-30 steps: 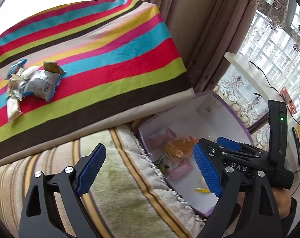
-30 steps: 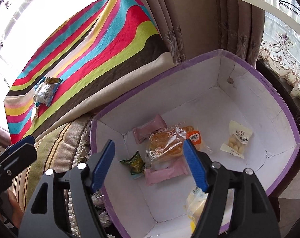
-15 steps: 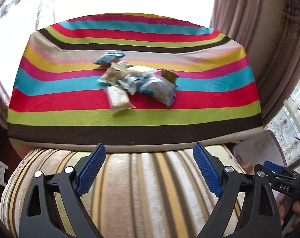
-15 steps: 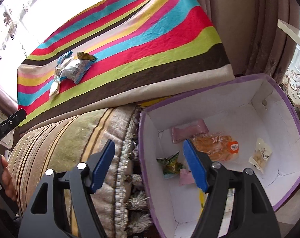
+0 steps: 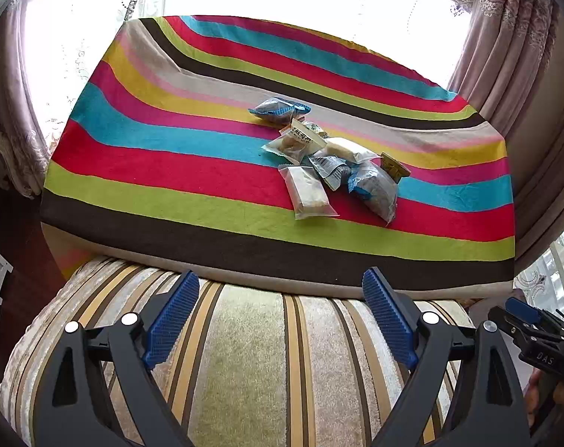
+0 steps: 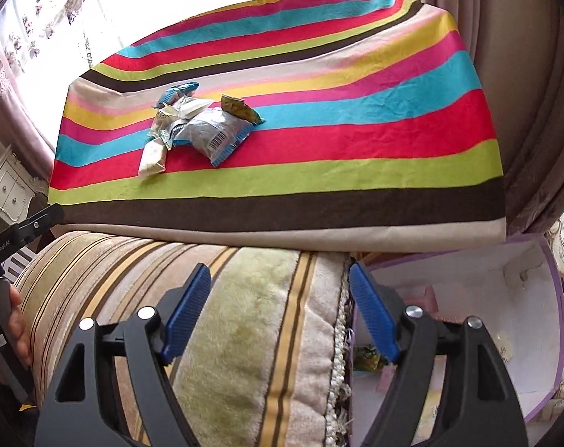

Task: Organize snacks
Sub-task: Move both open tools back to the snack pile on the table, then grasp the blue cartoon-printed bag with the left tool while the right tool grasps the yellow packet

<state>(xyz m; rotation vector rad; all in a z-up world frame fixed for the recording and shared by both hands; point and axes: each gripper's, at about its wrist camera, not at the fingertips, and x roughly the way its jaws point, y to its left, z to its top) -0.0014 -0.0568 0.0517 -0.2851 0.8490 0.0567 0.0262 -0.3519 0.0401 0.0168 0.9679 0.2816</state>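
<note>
I hold both grippers, left (image 5: 278, 320) and right (image 6: 280, 311), empty with jaws apart, facing the snacks (image 5: 330, 164) to fetch more for the box (image 6: 542, 298).

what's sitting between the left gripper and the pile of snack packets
In the left wrist view, the striped sofa back and bare striped cloth separate the left gripper from the snack pile.
</note>
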